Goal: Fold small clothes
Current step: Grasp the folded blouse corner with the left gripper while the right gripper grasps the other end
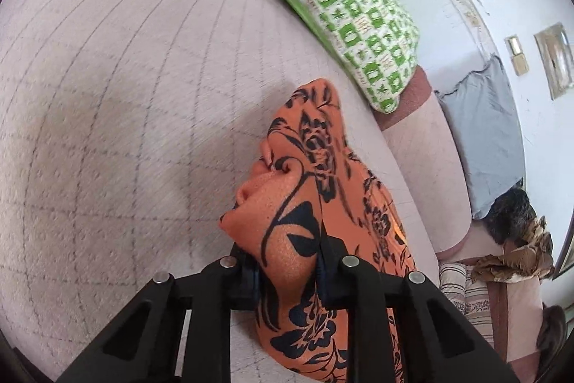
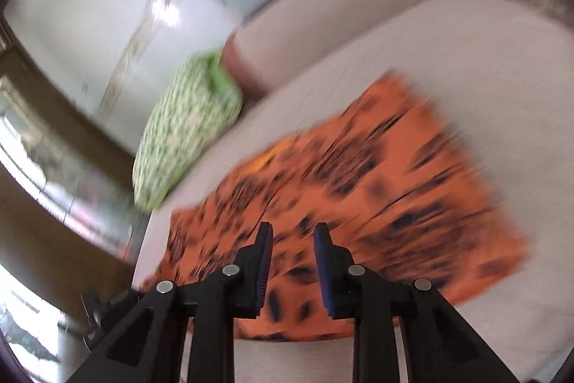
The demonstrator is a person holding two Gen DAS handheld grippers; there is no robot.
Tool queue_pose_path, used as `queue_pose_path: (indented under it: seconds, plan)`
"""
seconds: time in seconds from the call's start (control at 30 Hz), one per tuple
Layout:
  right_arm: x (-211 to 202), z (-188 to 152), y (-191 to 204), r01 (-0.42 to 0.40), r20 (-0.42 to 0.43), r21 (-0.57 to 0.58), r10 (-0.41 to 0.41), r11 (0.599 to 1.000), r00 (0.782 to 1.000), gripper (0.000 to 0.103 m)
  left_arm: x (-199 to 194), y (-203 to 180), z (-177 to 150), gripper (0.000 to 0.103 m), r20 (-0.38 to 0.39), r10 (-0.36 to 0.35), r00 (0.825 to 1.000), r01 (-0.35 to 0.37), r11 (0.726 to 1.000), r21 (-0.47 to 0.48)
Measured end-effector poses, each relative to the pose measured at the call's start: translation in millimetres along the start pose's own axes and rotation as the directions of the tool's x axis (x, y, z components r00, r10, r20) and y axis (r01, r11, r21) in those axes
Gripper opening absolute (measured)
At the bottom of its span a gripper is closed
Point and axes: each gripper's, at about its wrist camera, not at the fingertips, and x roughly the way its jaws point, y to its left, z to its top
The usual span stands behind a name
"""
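Orange floral cloth [image 1: 308, 203] lies on the pale sofa seat [image 1: 107, 96], one bunched edge pinched in the left gripper [image 1: 287, 270]. The right gripper [image 2: 292, 261] hovers above it, jaws apart, empty. Best carry the held edge across evenly, keeping corners aligned.

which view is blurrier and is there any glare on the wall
The right wrist view is heavily motion-smeared: the orange floral cloth and green patterned pillow streak, with a bright glare patch on the wall. The left wrist view is sharper, the cloth's print crisp, with fisheye bending the couch lines.
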Motion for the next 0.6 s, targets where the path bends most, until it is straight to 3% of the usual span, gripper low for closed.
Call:
queue_pose_path:
  seconds: [0.17,0.23,0.27,0.3,0.33,0.4,0.43,0.5,0.6]
  plan:
    - [52.7,-10.4,22.7,-0.035,-0.096,0.022,0.037,0.999,0.995,0.024,-1.5,-6.9,-0.4,0.023,0.011,0.009,1.000,-0.010,0.999,0.044]
    - [78.6,-16.4,20.1,-0.010,-0.151,0.055,0.018,0.998,0.988,0.025,-1.1,-9.0,-0.9,0.023,0.014,0.021,1.000,-0.022,0.998,0.063]
    - [91.6,-22.8,14.9,0.027,-0.222,0.073,-0.010,0.997,0.975,0.021,-1.7,-9.7,-0.9,0.022,0.016,0.024,1.000,-0.025,0.997,0.071]
    - [98.4,-26.5,6.7,0.041,-0.241,0.090,-0.018,0.995,0.970,0.008,-2.8,-10.9,-1.0,0.022,0.021,0.025,0.999,-0.026,0.996,0.081]
    - [94.0,-24.7,2.6,0.037,-0.224,0.109,-0.012,0.993,0.975,0.009,-3.9,-12.2,-1.4,0.022,0.027,0.027,0.999,-0.030,0.995,0.090]
    - [89.4,-21.4,-5.4,0.001,-0.257,0.152,0.039,0.988,0.966,0.009,-6.1,-19.4,-3.8,0.022,0.042,0.037,0.998,-0.042,0.991,0.124]
    - [91.3,-20.5,-10.0,-0.060,-0.279,0.200,0.116,0.978,0.953,0.008,-7.5,-24.2,-5.6,0.021,0.052,0.041,0.998,-0.049,0.988,0.147]
    - [86.6,-18.1,-23.8,-0.101,-0.278,0.289,0.185,0.952,0.943,0.008,-11.6,-39.0,-9.4,0.021,0.067,0.033,0.997,-0.046,0.979,0.199]
    - [67.3,-14.0,-40.6,-0.130,-0.252,0.336,0.222,0.933,0.942,0.011,-21.6,-71.5,-20.1,0.021,0.087,0.018,0.996,-0.044,0.949,0.312]
